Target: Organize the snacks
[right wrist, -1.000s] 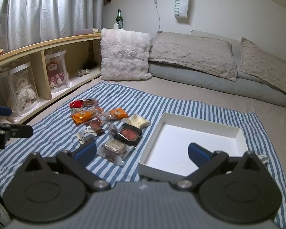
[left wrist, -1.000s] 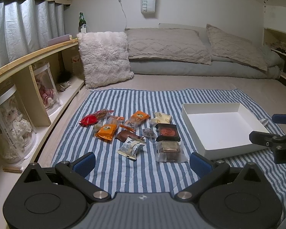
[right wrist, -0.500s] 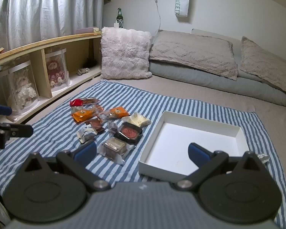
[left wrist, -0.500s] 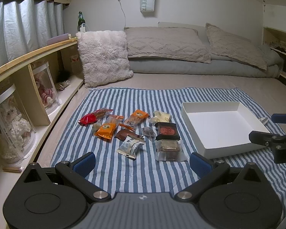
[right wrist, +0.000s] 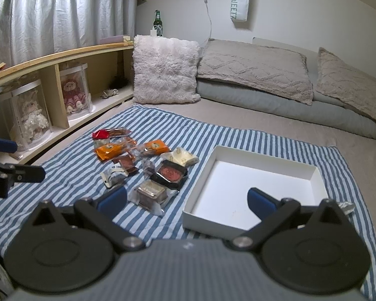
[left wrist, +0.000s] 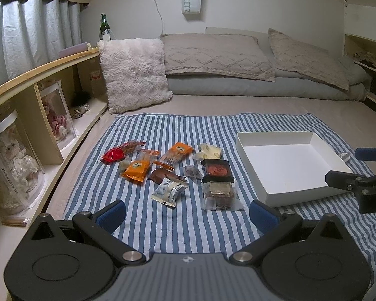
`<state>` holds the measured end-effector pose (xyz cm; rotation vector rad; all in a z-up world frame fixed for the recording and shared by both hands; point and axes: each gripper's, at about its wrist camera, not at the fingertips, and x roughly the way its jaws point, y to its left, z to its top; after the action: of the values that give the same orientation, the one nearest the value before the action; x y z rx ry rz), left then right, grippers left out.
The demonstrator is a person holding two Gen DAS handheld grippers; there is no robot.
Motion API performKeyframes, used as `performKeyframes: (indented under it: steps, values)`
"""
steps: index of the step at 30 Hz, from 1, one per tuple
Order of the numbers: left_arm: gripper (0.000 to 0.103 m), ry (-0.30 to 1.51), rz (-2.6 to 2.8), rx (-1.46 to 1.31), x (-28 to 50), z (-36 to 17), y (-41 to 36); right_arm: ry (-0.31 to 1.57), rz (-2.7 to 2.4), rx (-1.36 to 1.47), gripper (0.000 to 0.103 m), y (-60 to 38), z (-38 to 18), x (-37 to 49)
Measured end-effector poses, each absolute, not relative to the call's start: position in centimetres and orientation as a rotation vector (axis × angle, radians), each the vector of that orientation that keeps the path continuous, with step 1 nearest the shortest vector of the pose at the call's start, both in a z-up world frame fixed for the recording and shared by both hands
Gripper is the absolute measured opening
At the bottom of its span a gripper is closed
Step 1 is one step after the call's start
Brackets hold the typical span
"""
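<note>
Your left claw [left wrist: 186, 212] is spread wide and holds nothing; it hangs above the near edge of the striped cloth [left wrist: 148, 135], with the snacks lying ahead of it. Your right claw [right wrist: 186, 198] is just as wide and just as empty, its right finger over the near corner of the white box [right wrist: 313, 173] and its left finger over the cloth.

The snacks sit in a loose cluster on the cloth, to the left of the box and apart from it. Nearest you is a clear-wrapped brown cake [left wrist: 219, 193], and touching its far side lies the black tray with a red cake [left wrist: 216, 169]. To the left of those rests a white-and-grey packet [left wrist: 169, 192], and beyond it a brown packet [left wrist: 161, 175]. Further left are an orange packet [left wrist: 136, 168] and a red wrapper [left wrist: 115, 153]; another orange packet [left wrist: 178, 151] and a pale yellow packet [left wrist: 209, 151] lie at the far side (the small clear-wrapped piece in the middle is too blurred to name).

The box has nothing in it. A small crumpled clear wrapper [right wrist: 347, 205] lies just beside its right side.
</note>
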<state>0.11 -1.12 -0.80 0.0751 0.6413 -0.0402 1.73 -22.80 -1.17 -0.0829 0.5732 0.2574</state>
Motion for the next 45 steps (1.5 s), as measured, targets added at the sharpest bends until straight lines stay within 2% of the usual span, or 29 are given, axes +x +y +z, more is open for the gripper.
performKeyframes:
  steps: [31, 45]
  values:
    - [0.103, 0.635, -0.012, 0.068, 0.4, -0.6, -0.9, 0.577, 0.252, -0.080, 0.103, -22.6, -1.1, 1.9]
    - [0.103, 0.587, 0.114, 0.058, 3.8, 0.2, -0.5, 0.536, 0.264, -0.006, 0.103, -21.5, 0.2, 4.8]
